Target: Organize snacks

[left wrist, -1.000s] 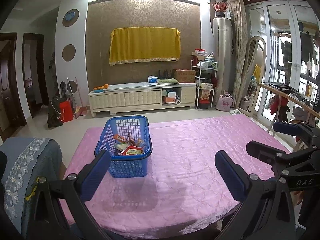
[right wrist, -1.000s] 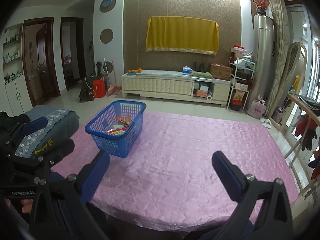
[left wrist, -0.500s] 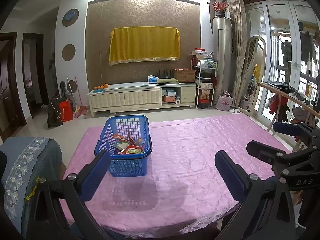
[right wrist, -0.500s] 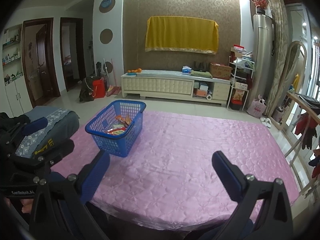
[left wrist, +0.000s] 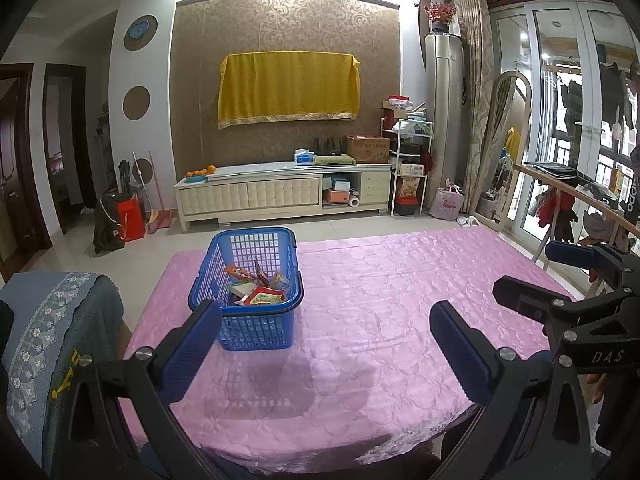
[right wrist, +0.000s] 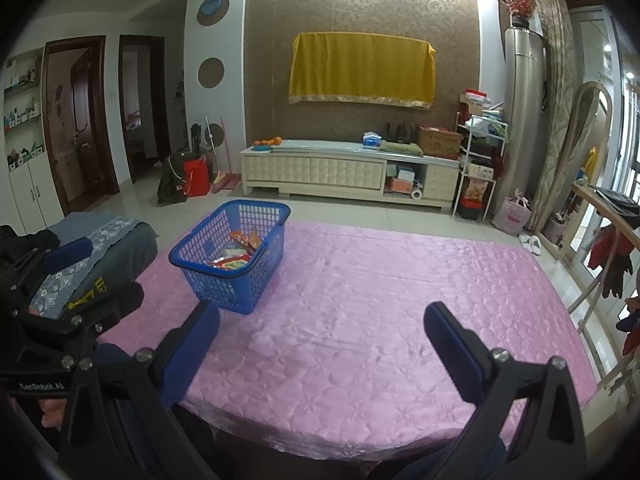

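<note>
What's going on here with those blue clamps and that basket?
A person holds a two-finger gripper in each hand over a table with a pink cloth. Both the left gripper and right gripper are open and empty. A blue basket holding snack packets sits ahead, untouched.

We see a blue lattice basket (left wrist: 256, 280) on a pink quilted floral tablecloth (left wrist: 380, 300). At upper centre, we note a yellow cloth (left wrist: 288, 88) over brown scroll-patterned wallpaper (left wrist: 288, 24).

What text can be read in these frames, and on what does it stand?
"DAS": right gripper body, seen from the left wrist view; the letters may run on out of sight.
"GenRobot.AI": left gripper body, seen from the right wrist view.
Snack packets in the blue basket: print too small to read.
Cardboard box: print blurred.
</note>
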